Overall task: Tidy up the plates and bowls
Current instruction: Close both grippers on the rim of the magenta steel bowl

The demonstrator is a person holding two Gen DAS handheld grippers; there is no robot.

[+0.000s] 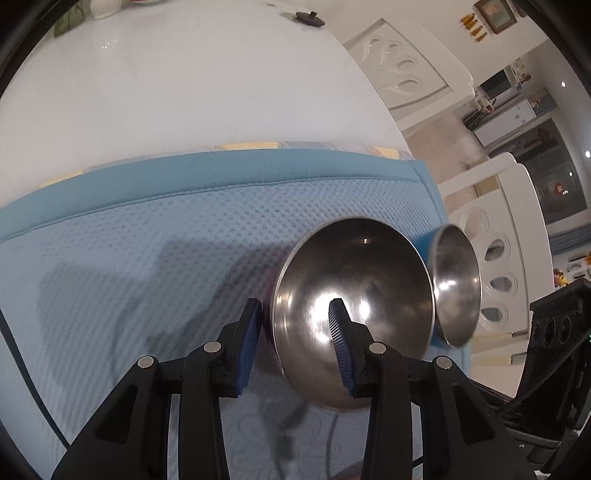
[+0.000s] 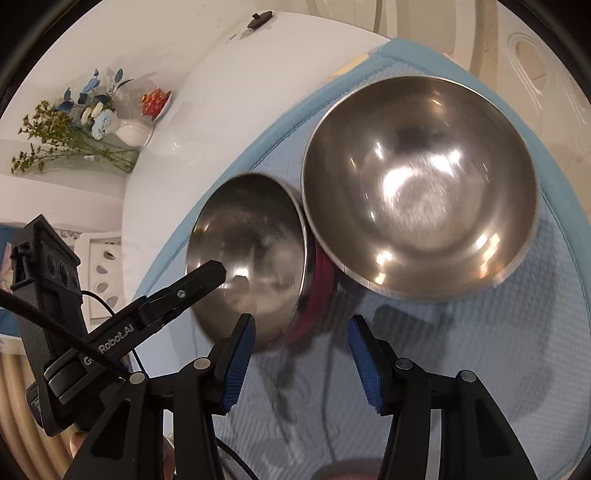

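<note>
A steel bowl [image 1: 369, 280] sits on the blue quilted mat [image 1: 147, 258], tipped toward the left wrist camera. My left gripper [image 1: 295, 321] is open and straddles its near rim, one pad outside and one inside. In the right wrist view one black finger [image 2: 207, 275] of the left gripper reaches into this bowl [image 2: 255, 236]. A dark red rim [image 2: 316, 295] shows under it. A second steel bowl [image 2: 417, 184] stands upright against it and appears edge-on as a blurred bowl [image 1: 456, 284]. My right gripper [image 2: 301, 354] is open over the mat, just short of both bowls, with nothing between its fingers.
The mat lies on a white glossy table [image 1: 184, 81]. At the table's far end are a white vase of flowers [image 2: 133, 133], a small dish with something red [image 2: 157, 103] and a black knobbed lid [image 2: 260, 18]. White carved chairs [image 1: 495, 280] stand past the table edge.
</note>
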